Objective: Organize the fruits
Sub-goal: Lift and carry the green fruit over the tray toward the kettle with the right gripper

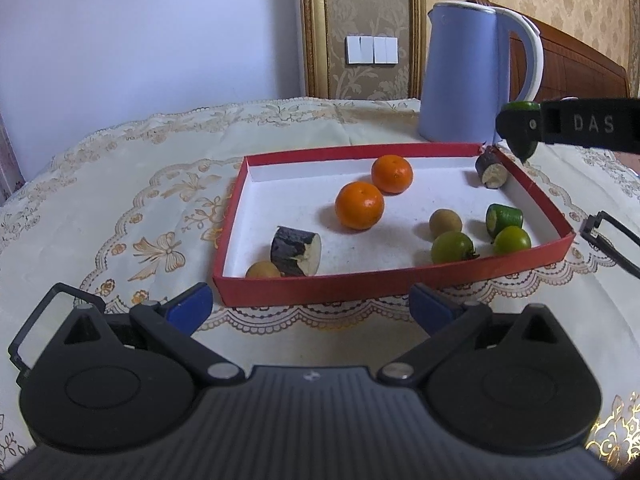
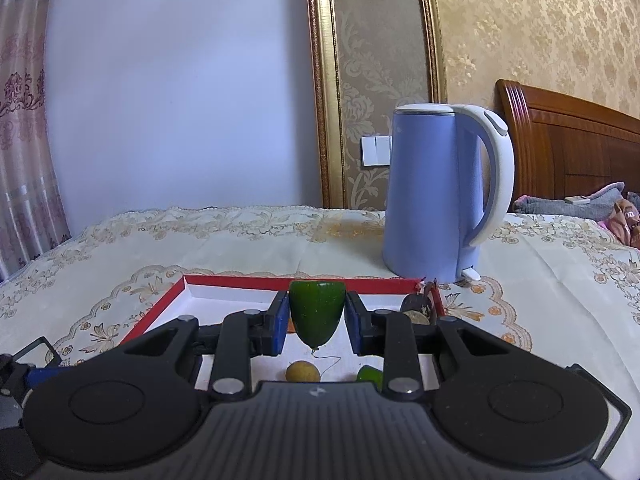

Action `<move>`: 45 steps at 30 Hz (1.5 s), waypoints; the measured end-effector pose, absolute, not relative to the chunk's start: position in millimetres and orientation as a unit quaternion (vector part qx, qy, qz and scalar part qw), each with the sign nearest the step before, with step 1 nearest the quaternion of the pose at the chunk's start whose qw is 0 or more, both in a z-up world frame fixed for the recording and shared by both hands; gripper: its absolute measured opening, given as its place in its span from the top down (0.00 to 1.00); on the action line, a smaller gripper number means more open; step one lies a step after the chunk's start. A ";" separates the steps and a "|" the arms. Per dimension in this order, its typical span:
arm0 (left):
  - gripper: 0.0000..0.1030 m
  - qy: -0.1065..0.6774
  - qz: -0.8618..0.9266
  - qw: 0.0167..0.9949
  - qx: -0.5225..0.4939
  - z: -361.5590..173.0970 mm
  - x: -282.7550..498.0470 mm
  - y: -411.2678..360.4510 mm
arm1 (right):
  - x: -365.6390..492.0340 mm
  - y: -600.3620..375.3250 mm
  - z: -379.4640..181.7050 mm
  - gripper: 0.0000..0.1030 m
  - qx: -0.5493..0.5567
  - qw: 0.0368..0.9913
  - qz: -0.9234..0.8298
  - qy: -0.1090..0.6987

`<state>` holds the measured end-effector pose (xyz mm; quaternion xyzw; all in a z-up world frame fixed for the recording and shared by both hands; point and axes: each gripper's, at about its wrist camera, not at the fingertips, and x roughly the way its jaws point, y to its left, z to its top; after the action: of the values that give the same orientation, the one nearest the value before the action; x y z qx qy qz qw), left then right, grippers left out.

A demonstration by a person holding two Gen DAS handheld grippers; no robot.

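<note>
A red tray (image 1: pixel 280 294) with a white floor holds two oranges (image 1: pixel 359 211), two dark cut pieces (image 1: pixel 296 251), two brown round fruits (image 1: pixel 445 222), two green round fruits (image 1: pixel 452 247) and a green cut piece (image 1: pixel 503 219). My right gripper (image 2: pixel 316 316) is shut on a green tapered fruit piece (image 2: pixel 316 312), held above the tray (image 2: pixel 160 304); it shows at the tray's far right corner in the left wrist view (image 1: pixel 520 128). My left gripper (image 1: pixel 310 308) is open and empty, just in front of the tray's near wall.
A blue electric kettle (image 1: pixel 464 76) stands behind the tray's far right corner on the embroidered cream tablecloth (image 1: pixel 120 200). A wooden headboard (image 2: pixel 580 148) and bedding lie at the right. Wall and gold frame stand behind the table.
</note>
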<state>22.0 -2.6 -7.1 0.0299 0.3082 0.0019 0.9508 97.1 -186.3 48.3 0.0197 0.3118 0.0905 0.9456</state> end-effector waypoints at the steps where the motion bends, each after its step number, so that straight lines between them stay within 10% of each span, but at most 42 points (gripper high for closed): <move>1: 0.00 0.309 0.002 0.951 0.030 -7.5 22.5 -2.4 | 98.0 -185.9 47.6 0.72 0.019 0.946 0.091 0.312; 45: 0.00 0.332 0.009 0.943 0.030 -23.7 40.3 -14.4 | 143.1 -207.6 -2.9 0.72 0.090 0.939 0.107 0.316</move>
<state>40.3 -14.4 -23.7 0.0300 0.3317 0.0089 0.9429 143.1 -207.6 -2.9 0.0896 0.3160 0.1065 0.9385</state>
